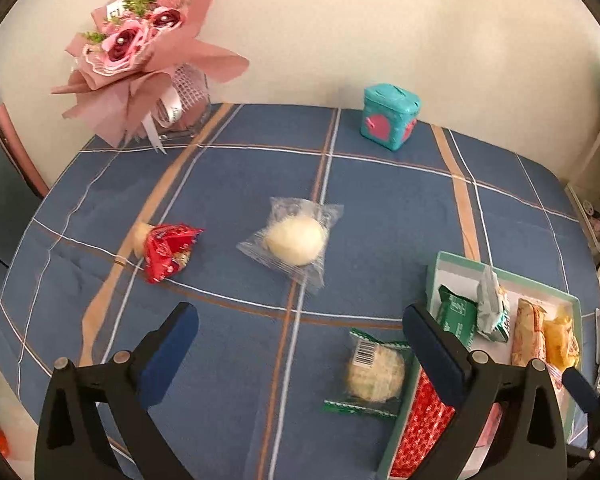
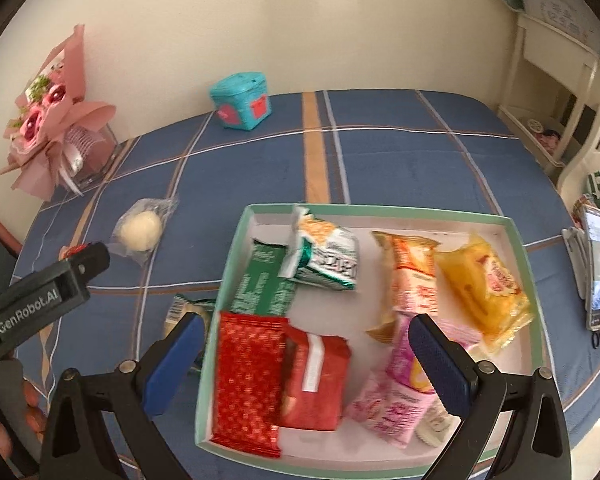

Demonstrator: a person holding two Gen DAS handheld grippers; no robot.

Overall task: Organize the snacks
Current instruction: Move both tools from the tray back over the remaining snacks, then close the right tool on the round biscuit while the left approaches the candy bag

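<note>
While unheld, cookie (image 1: 374, 374) between claw (image 1: 300, 344) fingers.

3 snacks (image 1: 296, 240) on cloth, 8 in 1 tray (image 2: 380, 211).

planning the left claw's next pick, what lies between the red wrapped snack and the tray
In the left wrist view, the clear-wrapped white bun lies between the red wrapped snack and the tray; the rest is bare tablecloth.

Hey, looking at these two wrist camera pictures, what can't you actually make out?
- Green-wrapped cookie: right wrist view, mostly behind the right tool finger and tray wall.
- Red candy: right wrist view, hidden by the left tool's finger.
- Wrapper print: motion-blurred, both views.
- Phone screen: too small.
</note>
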